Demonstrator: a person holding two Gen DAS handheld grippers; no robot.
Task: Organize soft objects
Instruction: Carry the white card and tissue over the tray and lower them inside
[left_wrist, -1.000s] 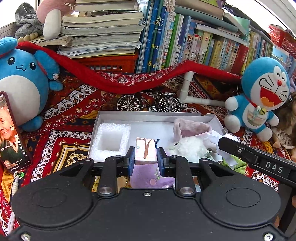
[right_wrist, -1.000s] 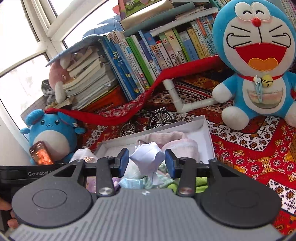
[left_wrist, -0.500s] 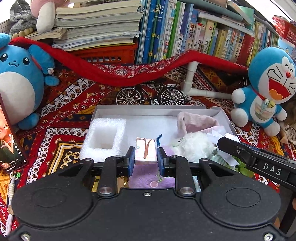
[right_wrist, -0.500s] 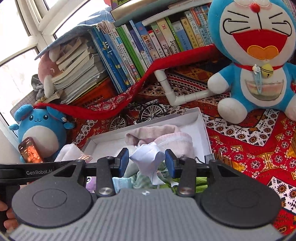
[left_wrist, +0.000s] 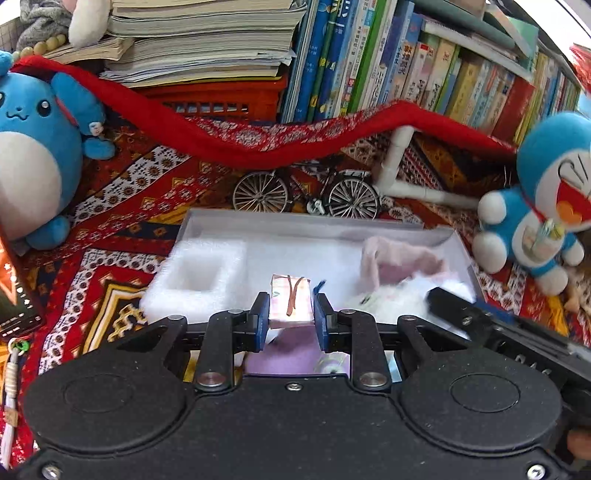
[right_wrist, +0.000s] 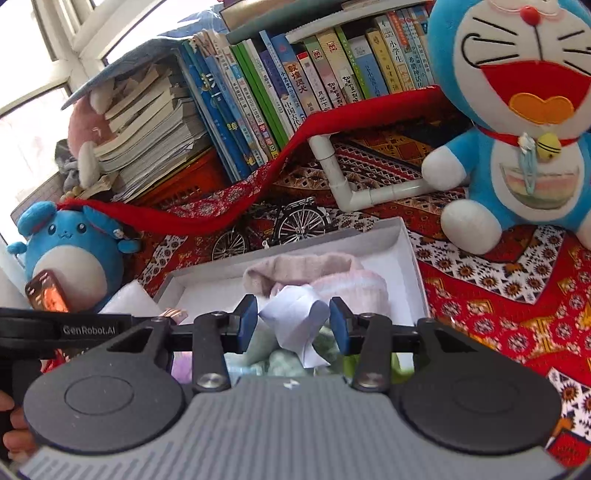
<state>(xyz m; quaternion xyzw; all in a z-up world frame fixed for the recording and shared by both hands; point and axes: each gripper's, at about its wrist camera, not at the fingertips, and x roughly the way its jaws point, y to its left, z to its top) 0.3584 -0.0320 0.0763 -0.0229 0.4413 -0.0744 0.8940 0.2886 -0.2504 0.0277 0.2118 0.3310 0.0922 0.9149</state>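
Observation:
My left gripper (left_wrist: 290, 316) is shut on a small pink checked packet (left_wrist: 289, 302) with a brown ribbon, held over the near part of a white box (left_wrist: 280, 225). In the box lie a white foam block (left_wrist: 197, 277), a pink knitted piece (left_wrist: 400, 260) and a white fluffy toy (left_wrist: 384, 302). A purple soft item (left_wrist: 284, 356) lies under the fingers. My right gripper (right_wrist: 292, 325) has a white crumpled cloth (right_wrist: 295, 317) between its fingers, which stand a little apart from it, over the box (right_wrist: 402, 240) and the pink knit (right_wrist: 343, 277). Green cloth (right_wrist: 284, 354) lies below.
A Doraemon plush (right_wrist: 517, 122) sits right of the box, a blue round plush (left_wrist: 29, 155) left. A toy bicycle (left_wrist: 306, 192), white pipe (left_wrist: 399, 166), red cloth (left_wrist: 229, 144) and books (left_wrist: 369, 62) stand behind. A phone (left_wrist: 14, 295) leans at the left.
Both grippers have moved forward and lower toward the box, each still with its item. The right gripper has come nearer in the left wrist view and looks blurred.

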